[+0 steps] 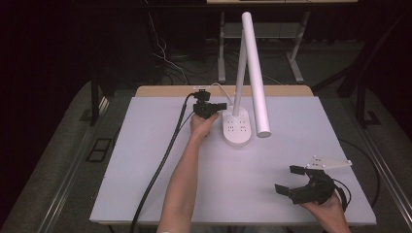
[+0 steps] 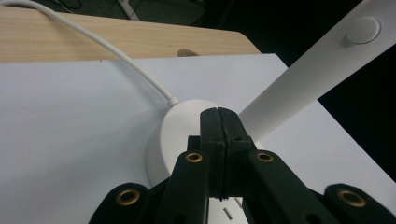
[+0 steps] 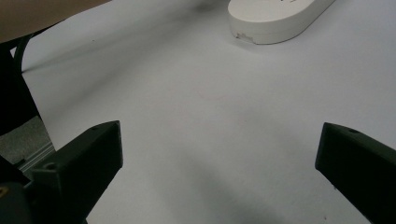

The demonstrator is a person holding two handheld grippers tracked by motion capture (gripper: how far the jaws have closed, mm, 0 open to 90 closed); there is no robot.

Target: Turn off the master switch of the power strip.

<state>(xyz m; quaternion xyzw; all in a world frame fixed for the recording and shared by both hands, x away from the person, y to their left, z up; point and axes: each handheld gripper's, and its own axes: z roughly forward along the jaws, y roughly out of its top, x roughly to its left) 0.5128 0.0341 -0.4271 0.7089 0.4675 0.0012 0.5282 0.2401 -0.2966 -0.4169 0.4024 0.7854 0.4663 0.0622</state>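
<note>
1. Black right gripper [image 1: 287,180] is nearest, at the front right of the white table [image 1: 145,194]. Its jaws stand wide open and hold nothing. In the right gripper view there is just bare table between them

2. Next comes the person's left arm [image 1: 184,179], reaching up the middle of the table. A thick black cable [image 1: 160,165] runs beside it

3. Further on, the left gripper [image 1: 216,106] is at the back of the lamp base [image 1: 238,132]. In the left gripper view its jaws are pressed tight together with nothing between them. The closed tips sit right over the base. I cannot tell if they touch it

4. White and round at its ends, the base lies flat near the back middle of the table. It has small marks on top that may be buttons. It looks like hard, smooth plastic, so it may slip. It is likely the heavy part, so push or hold there

5. The lamp arm [image 1: 239,73] rises from the base, and the long lamp head [image 1: 256,73] slopes down from its top. They look light and stiff. The joint could bend, so go gently

6. Farthest back, a thin white cord [image 2: 116,53] runs from the base over the wooden edge [image 2: 93,39]. It is soft and could tug
</note>
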